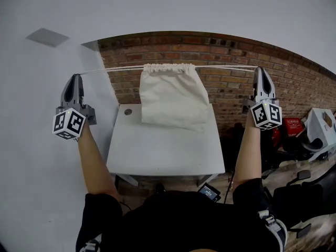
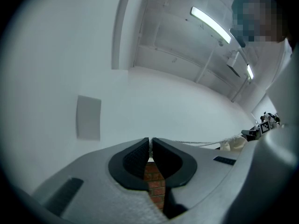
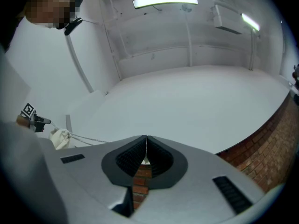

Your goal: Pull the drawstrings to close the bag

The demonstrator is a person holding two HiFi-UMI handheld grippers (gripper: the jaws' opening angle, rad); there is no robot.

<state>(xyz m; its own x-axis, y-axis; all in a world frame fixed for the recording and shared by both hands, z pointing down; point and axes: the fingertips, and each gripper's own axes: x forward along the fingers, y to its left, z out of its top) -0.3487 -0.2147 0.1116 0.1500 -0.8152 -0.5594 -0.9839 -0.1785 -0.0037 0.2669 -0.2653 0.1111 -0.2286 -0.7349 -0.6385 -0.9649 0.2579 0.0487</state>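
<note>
A cream drawstring bag (image 1: 170, 96) hangs in the air above the far edge of a white table (image 1: 163, 151), its gathered mouth pulled tight. White drawstrings (image 1: 121, 69) run taut from the mouth out to both sides. My left gripper (image 1: 75, 77) is raised at the left and shut on the left drawstring end (image 2: 201, 143). My right gripper (image 1: 261, 70) is raised at the right and shut on the right drawstring (image 3: 86, 138). The bag shows small at the edge of each gripper view (image 2: 232, 143) (image 3: 58, 138). The pinched bit of cord shows only as a pale sliver between the pads.
A brick wall (image 1: 294, 77) stands behind the table and a white wall (image 1: 31, 140) at the left. Red and white gear (image 1: 310, 127) and dark chairs crowd the floor at the right. A small device (image 1: 209, 192) lies below the table's near edge.
</note>
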